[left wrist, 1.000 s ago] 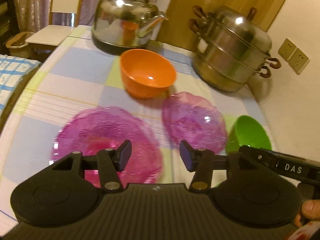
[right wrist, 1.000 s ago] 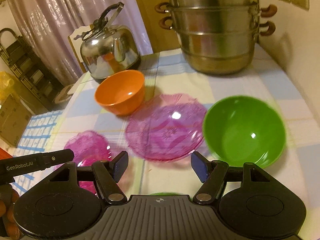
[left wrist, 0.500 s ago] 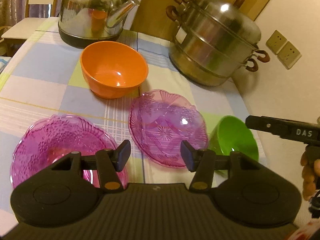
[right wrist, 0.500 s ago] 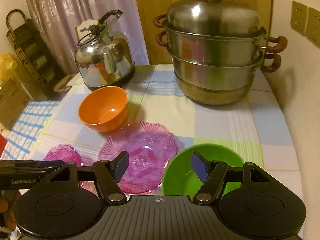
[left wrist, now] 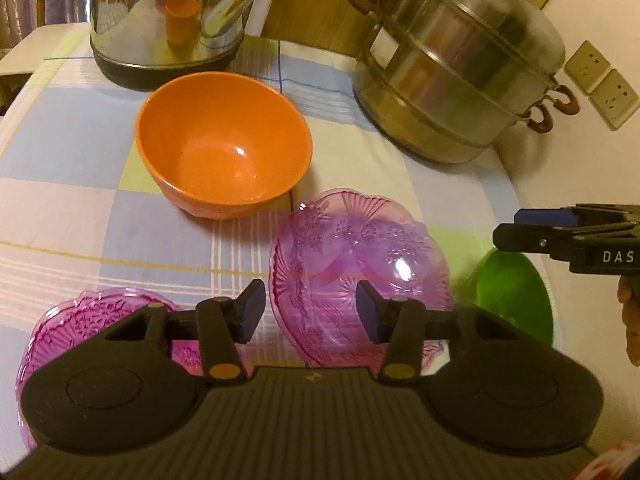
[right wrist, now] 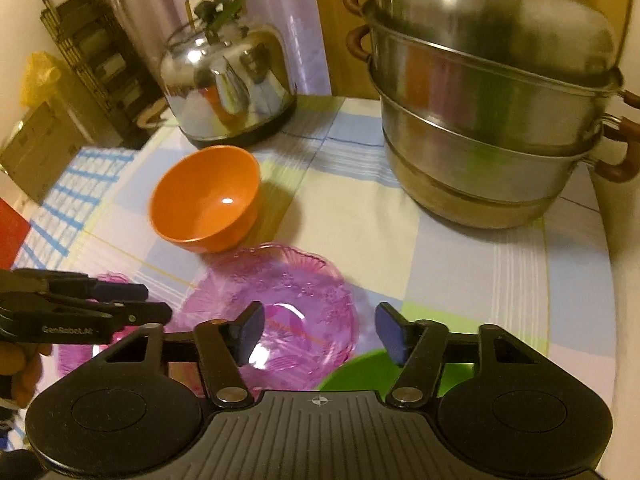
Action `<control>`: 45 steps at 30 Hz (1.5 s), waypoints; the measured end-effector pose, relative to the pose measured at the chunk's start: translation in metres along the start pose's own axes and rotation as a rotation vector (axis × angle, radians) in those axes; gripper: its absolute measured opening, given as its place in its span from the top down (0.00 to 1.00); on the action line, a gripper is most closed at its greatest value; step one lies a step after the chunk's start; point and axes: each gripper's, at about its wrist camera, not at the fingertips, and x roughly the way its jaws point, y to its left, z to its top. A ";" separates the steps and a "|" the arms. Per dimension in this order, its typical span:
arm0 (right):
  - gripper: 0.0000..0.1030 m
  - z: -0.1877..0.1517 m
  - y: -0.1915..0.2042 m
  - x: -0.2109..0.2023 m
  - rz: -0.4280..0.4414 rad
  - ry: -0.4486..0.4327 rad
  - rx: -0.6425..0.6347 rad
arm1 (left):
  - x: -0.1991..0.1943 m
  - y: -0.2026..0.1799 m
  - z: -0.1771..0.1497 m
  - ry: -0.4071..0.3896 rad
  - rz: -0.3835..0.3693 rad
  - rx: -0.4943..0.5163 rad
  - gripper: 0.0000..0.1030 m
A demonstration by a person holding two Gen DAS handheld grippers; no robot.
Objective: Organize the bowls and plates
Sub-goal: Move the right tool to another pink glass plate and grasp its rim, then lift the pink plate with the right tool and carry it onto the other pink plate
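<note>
Both grippers are over the near edge of the table, pointing down, nothing picked up yet. Left gripper (left wrist: pixel 310 310): jaws apart, have just been closing a bit, nothing btwn them; the near rim of the middle pink plate (left wrist: pixel 360 264) shows thru the gap but the pads aren't on it. Right gripper (right wrist: pixel 319 328): jaws apart too, a bit wider, also just been closing, empty, hanging above the gap btwn that plate and the green bowl (right wrist: pixel 360 372).

Where the dishes are: orange bowl (left wrist: pixel 224 152) upright toward the back, in front of the kettle (left wrist: pixel 168 16). Middle plate just in front of it, close but I can't tell if touching. 2nd pink plate (left wrist: pixel 80 328) at near left, apart from the first, mostly under the left gripper body. Green bowl near right, right beside the middle plate. Steamer pot (left wrist: pixel 460 68) back right, well clear.

Looks like the reach-in stage, sorting not begun. Probably next: left drops to pinch a plate rim so one plate stacks on the other; right takes the green bowl's rim to nest w/ orange. Plates are shallow, so the pad has to get under the edge, else it'll slip.
</note>
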 end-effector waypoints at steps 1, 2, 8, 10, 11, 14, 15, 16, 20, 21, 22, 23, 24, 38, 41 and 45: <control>0.43 0.002 -0.002 0.005 0.002 0.011 -0.007 | 0.004 0.001 0.002 0.008 0.004 -0.003 0.57; 0.43 0.003 -0.004 0.010 0.009 0.021 -0.011 | 0.009 0.002 0.004 0.016 0.011 -0.003 0.57; 0.49 0.009 -0.014 0.037 0.035 0.088 -0.023 | 0.026 0.007 0.007 0.053 0.026 -0.009 0.58; 0.50 0.010 -0.015 0.044 0.040 0.109 -0.033 | 0.031 0.008 0.008 0.065 0.034 -0.012 0.59; 0.50 0.011 -0.016 0.047 0.042 0.120 -0.035 | 0.034 0.007 0.008 0.068 0.038 -0.011 0.60; 0.52 0.013 -0.017 0.058 0.045 0.147 -0.040 | 0.041 0.007 0.010 0.081 0.041 -0.008 0.62; 0.54 0.014 -0.018 0.062 0.046 0.155 -0.040 | 0.043 0.006 0.010 0.084 0.043 -0.008 0.62; 0.56 0.014 -0.018 0.066 0.044 0.162 -0.040 | 0.045 0.006 0.010 0.087 0.045 -0.006 0.62; 0.61 0.013 -0.019 0.080 0.027 0.200 -0.052 | 0.052 0.005 0.010 0.101 0.065 0.006 0.65; 0.63 0.012 -0.019 0.084 0.021 0.211 -0.057 | 0.053 0.006 0.010 0.105 0.067 0.006 0.66; 0.64 0.011 -0.019 0.088 0.016 0.221 -0.061 | 0.055 0.006 0.010 0.108 0.070 0.008 0.67; 0.65 0.011 -0.020 0.091 0.012 0.229 -0.063 | 0.056 0.005 0.009 0.110 0.073 0.012 0.69; 0.66 0.010 -0.020 0.093 0.008 0.237 -0.063 | 0.057 0.005 0.009 0.112 0.074 0.016 0.70; 0.82 0.005 -0.023 0.111 -0.009 0.267 -0.059 | 0.068 0.005 0.007 0.132 0.085 0.025 0.87; 0.84 0.004 -0.022 0.113 -0.019 0.267 -0.063 | 0.067 0.004 0.007 0.128 0.099 0.038 0.90; 0.87 0.003 -0.024 0.113 -0.021 0.261 -0.053 | 0.066 0.005 0.006 0.125 0.096 0.035 0.91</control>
